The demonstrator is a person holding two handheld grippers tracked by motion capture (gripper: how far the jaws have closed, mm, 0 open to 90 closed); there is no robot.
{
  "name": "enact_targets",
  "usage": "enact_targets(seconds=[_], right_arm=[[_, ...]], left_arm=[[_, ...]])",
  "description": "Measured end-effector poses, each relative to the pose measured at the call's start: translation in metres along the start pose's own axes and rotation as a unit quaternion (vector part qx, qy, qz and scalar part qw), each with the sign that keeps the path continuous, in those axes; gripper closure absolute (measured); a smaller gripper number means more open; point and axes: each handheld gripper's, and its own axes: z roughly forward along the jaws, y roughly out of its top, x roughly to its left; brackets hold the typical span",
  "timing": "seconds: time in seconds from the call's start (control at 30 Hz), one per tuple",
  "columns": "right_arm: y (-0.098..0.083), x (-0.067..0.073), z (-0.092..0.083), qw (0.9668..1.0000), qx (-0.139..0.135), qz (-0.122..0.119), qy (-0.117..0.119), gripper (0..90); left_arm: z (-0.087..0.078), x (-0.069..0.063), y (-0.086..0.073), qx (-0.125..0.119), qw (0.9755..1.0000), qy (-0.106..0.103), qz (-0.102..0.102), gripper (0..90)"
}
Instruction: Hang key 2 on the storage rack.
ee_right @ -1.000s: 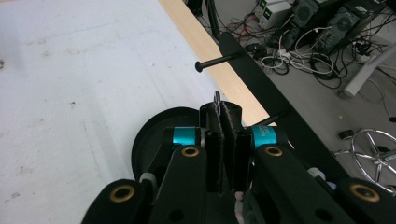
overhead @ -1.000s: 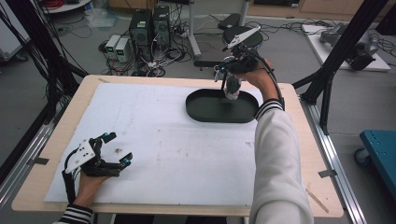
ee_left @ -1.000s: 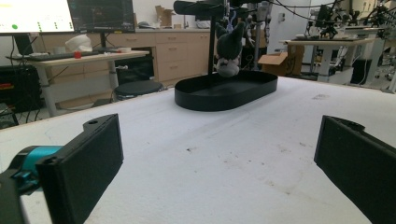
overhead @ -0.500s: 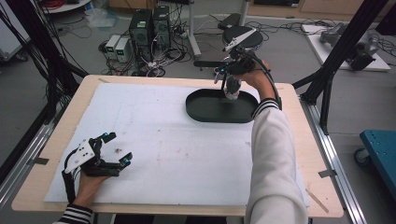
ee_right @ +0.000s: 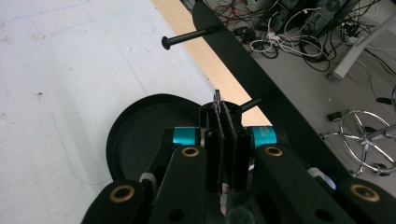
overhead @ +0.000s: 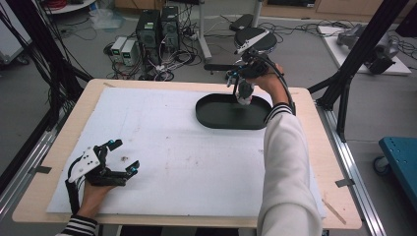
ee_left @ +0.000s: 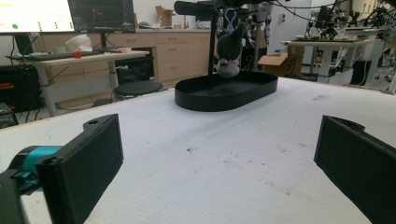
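Right hand-held gripper (overhead: pixel 242 84), jaws closed on a small grey plush toy (ee_left: pixel 229 52), hangs it over the black oval tray (overhead: pixel 211 114) at the bench's one o'clock, release apparently remaining; left hand-held gripper (overhead: pixel 120 156) rests wide open and empty at seven o'clock.

We see a pale wooden table (overhead: pixel 314 123) under a white matt sheet (overhead: pixel 172 128), slightly rough and speckled with dark marks. The oval tray (overhead: pixel 216 118) looks like black plastic with a dull sheen. The toy (ee_left: pixel 229 49) looks like grey, fuzzy cloth. The left gripper (ee_left: pixel 215 163) has matt black plastic jaws.
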Motion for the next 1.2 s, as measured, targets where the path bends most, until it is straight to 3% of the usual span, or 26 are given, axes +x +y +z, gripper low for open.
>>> enact_targets(seconds=[0.33,0.63,1.03,1.2], right_arm=[[-0.002,-0.003,0.004,1.0000,0.002,0.007,-0.001,88.3],[-0.004,-0.008,0.006,0.9998,0.000,0.015,-0.016,88.3],[-0.006,-0.013,0.011,0.9986,-0.008,0.023,-0.048,88.2],[-0.005,-0.013,0.011,0.9979,-0.012,0.025,-0.059,83.5]], left_arm=[[0.000,0.000,0.000,0.001,1.0000,-0.001,0.001,1.7],[0.000,0.000,0.000,0.001,1.0000,0.001,0.001,1.7],[0.000,0.000,0.000,0.001,1.0000,0.001,0.000,1.7],[0.000,0.000,0.000,0.001,1.0000,0.001,0.000,1.7]])
